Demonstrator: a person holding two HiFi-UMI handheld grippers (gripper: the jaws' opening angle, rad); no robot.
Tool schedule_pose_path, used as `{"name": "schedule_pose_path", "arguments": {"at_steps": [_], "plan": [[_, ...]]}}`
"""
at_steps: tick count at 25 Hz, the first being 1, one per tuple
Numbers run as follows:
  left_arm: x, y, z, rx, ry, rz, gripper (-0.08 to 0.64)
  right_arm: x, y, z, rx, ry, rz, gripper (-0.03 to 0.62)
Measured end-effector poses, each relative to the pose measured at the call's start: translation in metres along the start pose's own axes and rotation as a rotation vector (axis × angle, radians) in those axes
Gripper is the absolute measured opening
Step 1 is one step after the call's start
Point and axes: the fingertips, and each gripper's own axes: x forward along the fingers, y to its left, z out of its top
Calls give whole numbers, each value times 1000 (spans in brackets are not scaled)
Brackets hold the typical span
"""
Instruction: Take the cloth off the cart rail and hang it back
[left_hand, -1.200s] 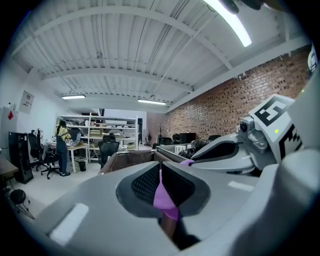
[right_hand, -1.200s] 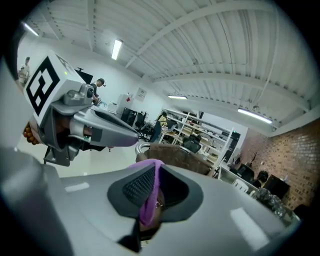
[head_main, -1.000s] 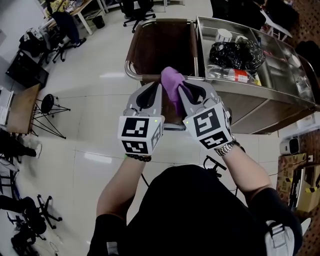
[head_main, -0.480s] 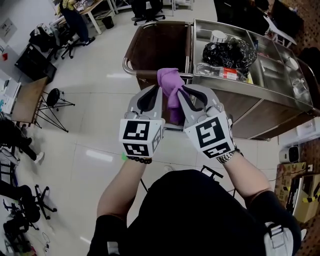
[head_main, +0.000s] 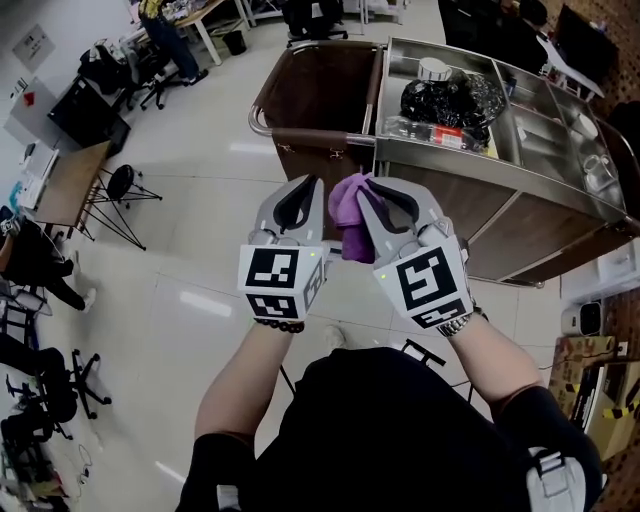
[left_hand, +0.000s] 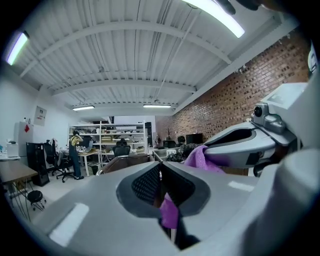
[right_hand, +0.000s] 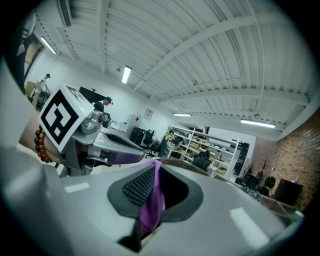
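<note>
**Head view:** The person holds both grippers up side by side in front of the body, marker cubes toward the camera. The left gripper (head_main: 316, 186) and the right gripper (head_main: 364, 190) point their tips toward the cart (head_main: 322, 78). The purple cloth (head_main: 347, 212) is bunched between the two tips, held in the air. It does not lie over the cart rail (head_main: 300, 133); that curved tube shows bare farther from the person. Behind the rail is a dark brown bin. To its right the steel tray (head_main: 548, 132) carries a black plastic bag (head_main: 450, 98), a bottle with a red label (head_main: 440, 134) and a white round lid (head_main: 433, 68). Office chairs and a desk stand on the pale floor (head_main: 190, 200) to the left.

**Left gripper view:** The left fingers (left_hand: 141, 184) are closed, and a strip of the purple cloth is pinched in the seam between them, hanging out below. To the right the other gripper shows from the side, with more of the cloth bulging at its tip. Shelves, desks and a brick wall lie beyond.

**Right gripper view:** The right fingers (right_hand: 137, 187) are pressed together on a fold of the cloth, which runs down the seam and out beneath. At left the other gripper, with its marker cube and a beaded bracelet on the wrist, holds its own purple end.
</note>
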Motion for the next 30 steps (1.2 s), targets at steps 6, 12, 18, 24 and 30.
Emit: {"name": "schedule_pose_path", "arguments": {"at_steps": [6,12,18,24,30], "plan": [[-18,-12,3,10,-4,7,-2,-19,10,2,16,-11,7,29],[-39,-5,12,18,-20,-20,-2,-24,27,16,21,-13,-23,29],[-55,6,17,25,-41,-49,-2,-18,41,28,20,-11,-56,28],[-68,18,22,27,-48,-66,-3,-11,55,43,2,-4,-70,29],[-69,25,19,29,-37,-77,-3,-5,59,47,1,3,-79,28]]}}
